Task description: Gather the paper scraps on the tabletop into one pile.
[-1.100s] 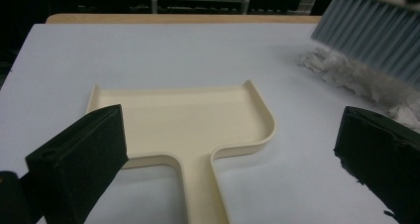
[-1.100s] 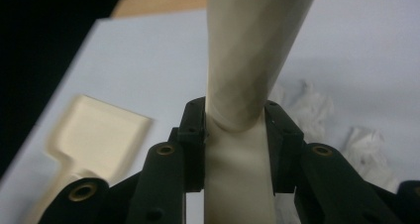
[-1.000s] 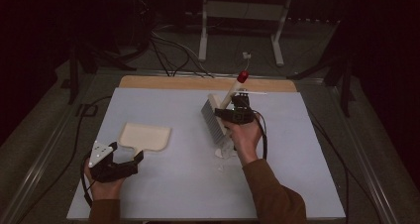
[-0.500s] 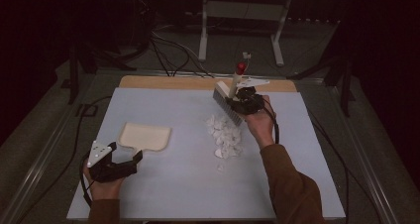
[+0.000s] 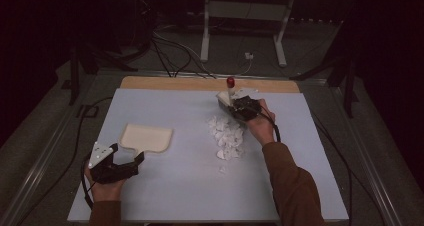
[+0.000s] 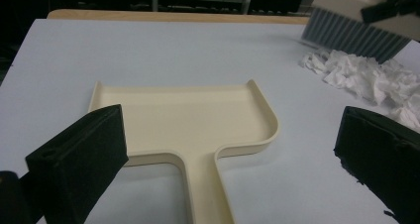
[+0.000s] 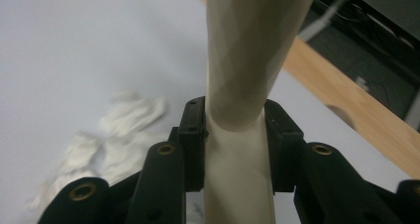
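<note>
**Inspector:** At the far side of the table, what sits between your right fingers?

**Me:** My right gripper (image 5: 239,107) is clamped on the cream handle of the brush (image 7: 242,135). In the right gripper view the handle runs straight up between my two pads, which press it from both sides. The brush head (image 6: 354,33), with its grey bristles, stands at the far end of the shredded paper (image 5: 227,136), bristles down at the edge of the heap.

**Inspector:** And the left?

**Me:** My left gripper (image 5: 122,161) has its jaws wide apart and holds nothing. The dustpan (image 6: 183,120) lies flat on the table (image 5: 175,196) just beyond them, its handle pointing back toward me between the jaws, touching neither as far as I can see.

**Inspector:** What does one view give that the others lack?

**Me:** The high view gives the layout: dustpan on the left, paper heap right of centre, well apart, and a red knob (image 5: 230,81) at the top of the brush handle. The left gripper view gives the bristles and the pan's raised rim. The right gripper view gives the grip itself, close up.

**Inspector:** Contents of the pan?

**Me:** No paper in it; the scraps all lie on the table surface.
</note>
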A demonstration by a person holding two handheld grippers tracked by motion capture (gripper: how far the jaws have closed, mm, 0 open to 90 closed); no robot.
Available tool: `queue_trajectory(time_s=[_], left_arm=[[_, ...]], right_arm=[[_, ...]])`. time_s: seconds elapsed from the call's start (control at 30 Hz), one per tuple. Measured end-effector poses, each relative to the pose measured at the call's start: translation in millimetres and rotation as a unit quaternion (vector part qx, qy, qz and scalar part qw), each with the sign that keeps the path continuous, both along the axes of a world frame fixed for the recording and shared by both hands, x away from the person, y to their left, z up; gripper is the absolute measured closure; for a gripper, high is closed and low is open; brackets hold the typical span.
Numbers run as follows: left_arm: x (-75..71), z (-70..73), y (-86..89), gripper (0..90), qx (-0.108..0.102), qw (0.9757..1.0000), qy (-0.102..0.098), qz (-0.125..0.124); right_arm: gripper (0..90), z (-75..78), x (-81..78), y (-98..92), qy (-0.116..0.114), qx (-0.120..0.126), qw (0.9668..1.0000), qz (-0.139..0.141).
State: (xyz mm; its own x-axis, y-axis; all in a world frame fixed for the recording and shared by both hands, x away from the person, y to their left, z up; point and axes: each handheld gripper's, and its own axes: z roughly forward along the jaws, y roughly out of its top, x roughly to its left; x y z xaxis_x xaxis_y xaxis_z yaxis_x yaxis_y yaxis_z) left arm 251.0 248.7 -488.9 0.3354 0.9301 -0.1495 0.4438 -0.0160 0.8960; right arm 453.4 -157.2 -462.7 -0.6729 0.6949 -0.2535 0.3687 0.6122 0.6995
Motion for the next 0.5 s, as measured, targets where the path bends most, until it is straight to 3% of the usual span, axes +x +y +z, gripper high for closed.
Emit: queue_trajectory(time_s=[0.1,0.2,0.5], left_arm=[[-0.2,-0.2,0.8,0.7,-0.001,1.0,0.0,0.001],[-0.7,0.1,1.3,0.7,0.0,1.0,0.0,0.001],[-0.7,-0.4,-0.3,0.7,0.001,1.0,0.0,0.001]], right_arm=[[67.4,-3.4,-4.7,12.1,-0.003,-0.018,0.9989,0.044],[67.4,-3.3,-11.2,21.1,-0.005,-0.039,0.9945,0.097],[67.4,0.4,-38.5,16.5,0.007,-0.067,0.9732,0.22]])
